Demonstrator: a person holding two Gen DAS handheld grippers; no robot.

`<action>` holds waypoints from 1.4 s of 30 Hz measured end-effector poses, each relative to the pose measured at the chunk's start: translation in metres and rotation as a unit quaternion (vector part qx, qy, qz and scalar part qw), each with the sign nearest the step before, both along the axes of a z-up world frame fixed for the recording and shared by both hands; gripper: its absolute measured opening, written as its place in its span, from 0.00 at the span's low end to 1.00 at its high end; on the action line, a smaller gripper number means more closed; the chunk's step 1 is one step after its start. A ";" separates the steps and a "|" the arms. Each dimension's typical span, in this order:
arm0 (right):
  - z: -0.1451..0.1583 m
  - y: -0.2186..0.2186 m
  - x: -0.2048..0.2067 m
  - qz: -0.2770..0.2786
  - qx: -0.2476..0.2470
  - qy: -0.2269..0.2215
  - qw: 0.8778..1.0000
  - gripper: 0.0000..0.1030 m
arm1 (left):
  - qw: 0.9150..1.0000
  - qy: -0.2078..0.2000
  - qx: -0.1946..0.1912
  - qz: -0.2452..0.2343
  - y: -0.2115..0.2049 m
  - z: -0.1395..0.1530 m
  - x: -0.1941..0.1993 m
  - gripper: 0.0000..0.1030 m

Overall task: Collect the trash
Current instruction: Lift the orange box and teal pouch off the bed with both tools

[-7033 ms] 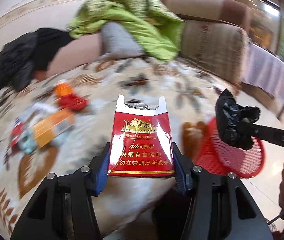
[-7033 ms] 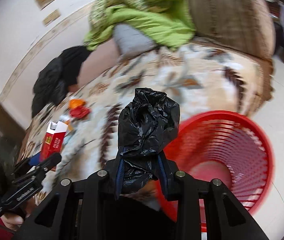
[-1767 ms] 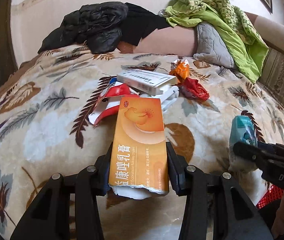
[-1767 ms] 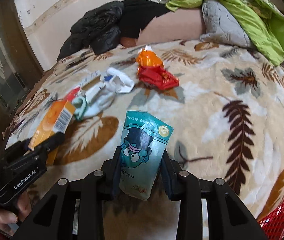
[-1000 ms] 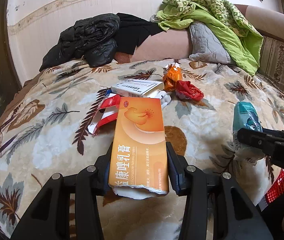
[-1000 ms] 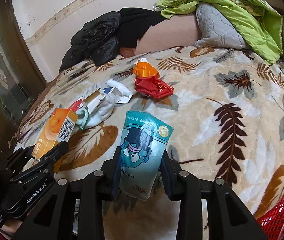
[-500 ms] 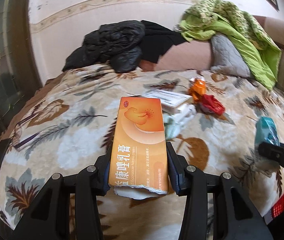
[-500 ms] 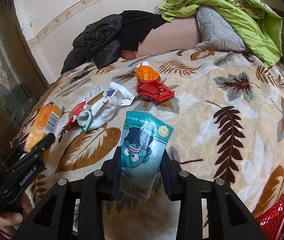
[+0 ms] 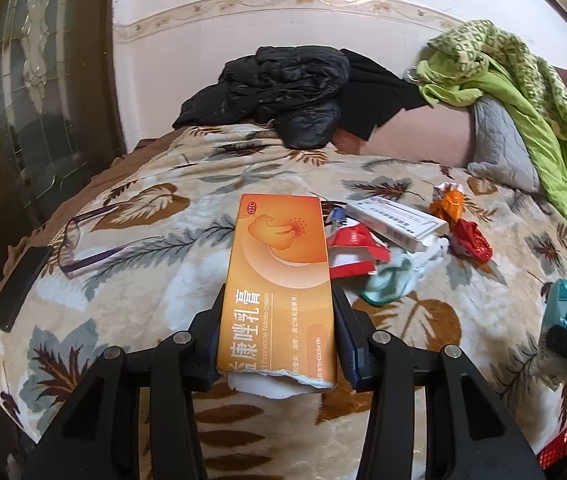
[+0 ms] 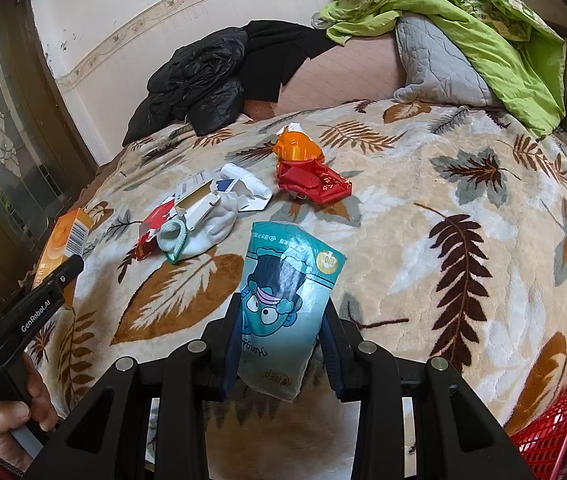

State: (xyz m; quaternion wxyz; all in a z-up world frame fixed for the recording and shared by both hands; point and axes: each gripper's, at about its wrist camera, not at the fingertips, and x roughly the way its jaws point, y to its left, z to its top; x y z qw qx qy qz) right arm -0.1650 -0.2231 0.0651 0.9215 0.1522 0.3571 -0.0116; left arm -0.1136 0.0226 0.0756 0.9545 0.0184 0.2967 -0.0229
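Left claw [image 9: 279, 316] pinching the orange box [image 9: 279, 280] has swung up off the bed [image 9: 187, 256]; right claw [image 10: 281, 344] holds the pouch [image 10: 283, 300] put. Bin [image 10: 563, 432] next, I'd guess.

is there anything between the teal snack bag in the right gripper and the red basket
Nothing visible. The teal snack bag sits clamped in the right gripper; only bare leaf-print blanket lies toward the red basket at lower right.
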 end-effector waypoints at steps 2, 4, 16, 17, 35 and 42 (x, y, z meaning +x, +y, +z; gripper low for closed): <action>0.000 0.001 0.000 0.000 0.000 0.000 1.000 0.37 | 1.000 0.001 -0.002 0.002 0.001 0.000 0.001 0.43; 0.000 0.001 0.000 0.001 -0.001 0.000 1.000 0.37 | 1.000 0.001 -0.001 0.004 0.002 0.000 0.001 0.43; 0.002 0.002 0.000 0.002 -0.003 0.000 1.000 0.37 | 1.000 0.001 -0.001 0.003 0.002 0.000 0.000 0.43; 0.002 0.002 0.000 0.002 -0.003 0.000 1.000 0.37 | 1.000 0.000 0.000 0.002 0.002 0.000 0.000 0.43; 0.003 0.003 -0.001 0.001 -0.003 -0.001 1.000 0.37 | 1.000 -0.004 0.004 -0.006 -0.003 0.003 -0.002 0.43; 0.008 -0.003 -0.003 -0.003 -0.002 -0.006 1.000 0.37 | 1.000 -0.005 0.004 -0.017 -0.006 0.004 -0.003 0.43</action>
